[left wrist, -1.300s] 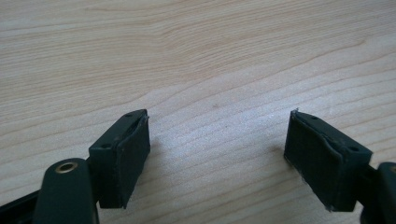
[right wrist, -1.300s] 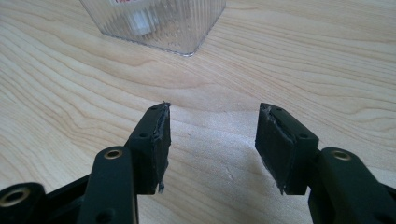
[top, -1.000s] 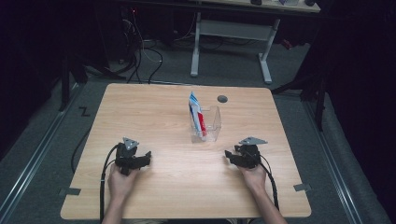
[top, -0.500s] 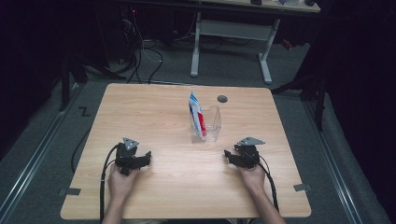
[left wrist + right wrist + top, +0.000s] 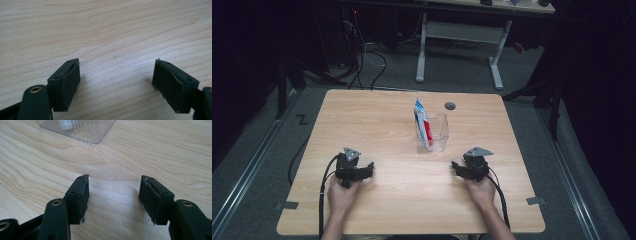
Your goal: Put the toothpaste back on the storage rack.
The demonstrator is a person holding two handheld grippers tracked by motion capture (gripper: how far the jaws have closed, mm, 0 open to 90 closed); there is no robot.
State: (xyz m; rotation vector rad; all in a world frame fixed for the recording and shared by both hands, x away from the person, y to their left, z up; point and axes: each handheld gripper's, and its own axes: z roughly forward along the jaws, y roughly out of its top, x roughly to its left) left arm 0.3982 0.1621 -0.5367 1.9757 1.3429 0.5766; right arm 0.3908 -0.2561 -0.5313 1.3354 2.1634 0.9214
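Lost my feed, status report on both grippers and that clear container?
Left gripper open, empty. Right gripper just opening, nothing between jaws. Clear container upright mid-table, packet inside. Nothing in the way.

High view: overhead, facing forward and down on the whole table (image 5: pixel 377 125). Gripper views: close, low, angled onto its wood, which all three share.

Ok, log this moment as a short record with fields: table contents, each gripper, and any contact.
surface: wooden table
container: clear plastic box, upright near the table's middle
contents: red, white and blue tube standing in the box
left gripper: open, nothing between the jaws, over bare wood
right gripper: jaws have just been opening, nothing between them
contact: neither gripper touches the box
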